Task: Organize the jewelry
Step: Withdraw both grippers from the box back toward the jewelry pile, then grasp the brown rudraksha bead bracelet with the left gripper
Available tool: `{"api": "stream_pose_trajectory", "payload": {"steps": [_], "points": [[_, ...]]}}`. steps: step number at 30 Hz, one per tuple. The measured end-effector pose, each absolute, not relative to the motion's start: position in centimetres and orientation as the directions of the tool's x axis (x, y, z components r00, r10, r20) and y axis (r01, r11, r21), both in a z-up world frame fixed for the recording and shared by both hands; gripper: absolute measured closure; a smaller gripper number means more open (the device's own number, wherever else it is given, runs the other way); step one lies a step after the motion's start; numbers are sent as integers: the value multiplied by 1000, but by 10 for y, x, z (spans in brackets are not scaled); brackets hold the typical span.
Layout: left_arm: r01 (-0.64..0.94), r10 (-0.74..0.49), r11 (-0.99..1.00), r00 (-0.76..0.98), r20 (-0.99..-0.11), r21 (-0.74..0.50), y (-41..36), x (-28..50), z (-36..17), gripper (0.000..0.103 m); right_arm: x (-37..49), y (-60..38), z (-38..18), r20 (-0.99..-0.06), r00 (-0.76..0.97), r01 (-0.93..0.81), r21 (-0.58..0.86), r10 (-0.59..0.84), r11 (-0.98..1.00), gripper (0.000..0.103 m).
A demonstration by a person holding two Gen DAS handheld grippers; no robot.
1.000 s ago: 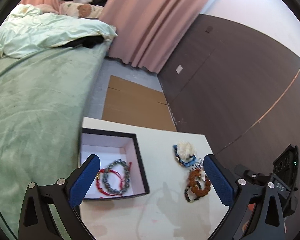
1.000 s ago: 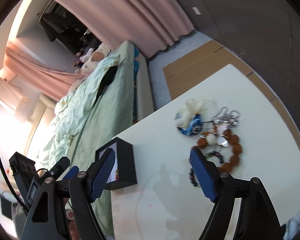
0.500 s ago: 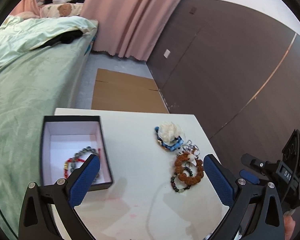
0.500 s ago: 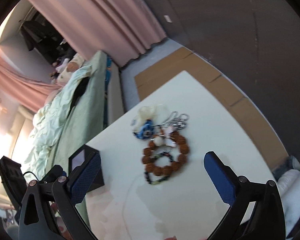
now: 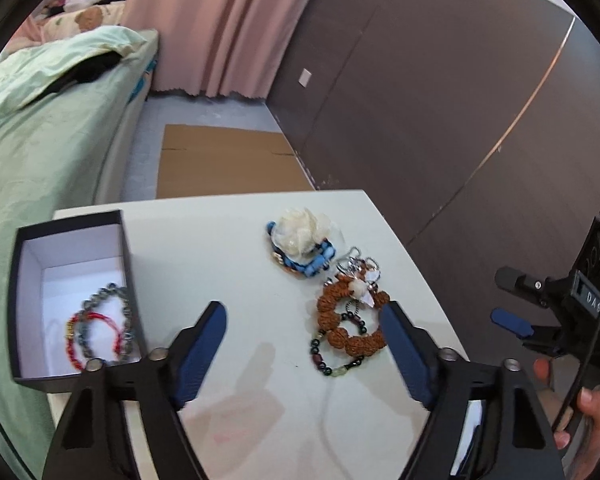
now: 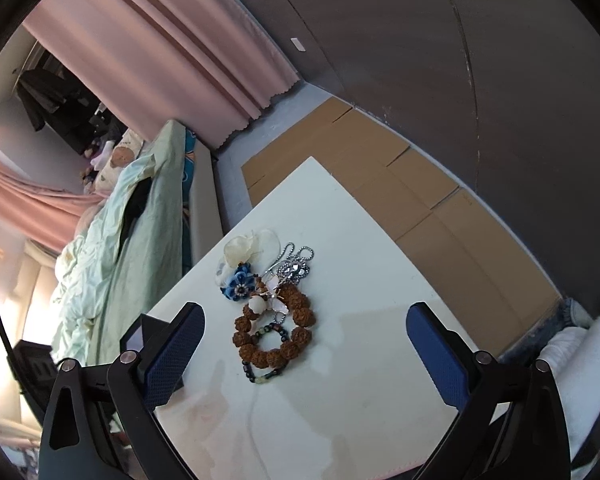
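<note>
Hovering both grippers, jaws spread wide and empty, over the jewelry pile.

Between my right gripper (image 6: 300, 356) jaws lies the brown bead bracelet (image 6: 274, 332), tangled with a dark bead strand (image 6: 266, 372) and silver chain (image 6: 294, 266). I'd pinch one side of the brown ring alone, lifting slowly. My left gripper (image 5: 302, 354) waits over the tabletop (image 5: 228, 264); the box (image 5: 70, 292), left of it, already holds two bracelets (image 5: 100, 328).
</note>
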State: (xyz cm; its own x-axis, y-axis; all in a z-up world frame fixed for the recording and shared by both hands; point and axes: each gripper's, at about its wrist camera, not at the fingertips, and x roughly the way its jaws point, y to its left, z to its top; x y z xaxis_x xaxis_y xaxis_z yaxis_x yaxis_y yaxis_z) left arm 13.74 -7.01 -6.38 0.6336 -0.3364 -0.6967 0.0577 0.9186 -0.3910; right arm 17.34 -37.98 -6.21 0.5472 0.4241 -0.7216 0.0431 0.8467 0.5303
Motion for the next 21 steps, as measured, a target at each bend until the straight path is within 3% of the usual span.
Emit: {"api": "stream_pose_trajectory", "payload": {"steps": [4,7,17,21], "points": [[77,-357,916,608,-709,-394,-84,146,-74,36,180,-383,-72,-726,512,60,563,458,825,21],[79,-366,914,583,-725,-397,-92,154,-84,44,184,-383,-76,-725,504,63,573,470,817,23],[75,-359,922,526,-771,-379,-111,173,-112,47,196,-370,-83,-720,475,63,600,505,797,27],[70,-357,925,502,-788,-375,-114,183,-121,57,204,-365,-85,-726,473,75,598,499,798,27]]}}
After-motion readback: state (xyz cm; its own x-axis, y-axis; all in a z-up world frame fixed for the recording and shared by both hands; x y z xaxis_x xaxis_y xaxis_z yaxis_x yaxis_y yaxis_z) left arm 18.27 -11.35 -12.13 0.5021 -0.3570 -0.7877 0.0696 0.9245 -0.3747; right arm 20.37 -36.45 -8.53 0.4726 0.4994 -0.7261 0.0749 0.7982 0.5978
